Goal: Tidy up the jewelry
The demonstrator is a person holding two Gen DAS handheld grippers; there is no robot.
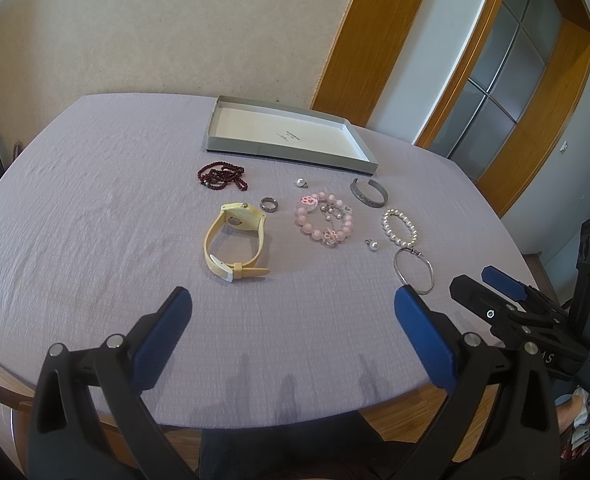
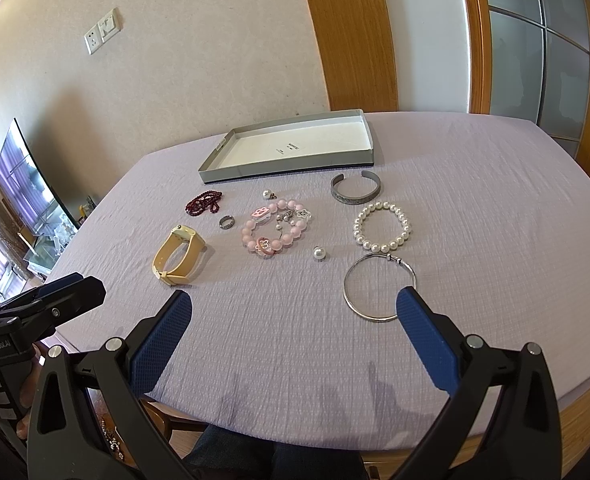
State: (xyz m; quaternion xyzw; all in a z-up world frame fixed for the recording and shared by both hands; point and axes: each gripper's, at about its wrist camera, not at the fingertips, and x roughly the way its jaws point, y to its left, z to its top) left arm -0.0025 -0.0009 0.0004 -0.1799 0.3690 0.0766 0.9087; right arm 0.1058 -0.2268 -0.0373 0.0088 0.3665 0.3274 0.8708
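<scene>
Jewelry point(image 2: 277, 226) on tablecloth, well beyond both grippers' spread jaws

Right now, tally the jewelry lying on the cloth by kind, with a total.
Beaded bracelets: 2, the pink one and the pearl one
Metal bangles: 2, the cuff and the thin hoop
Dark red bead string: 1
Watch: 1
Ring: 1
Loose pearls: 2
Total: 9
</scene>
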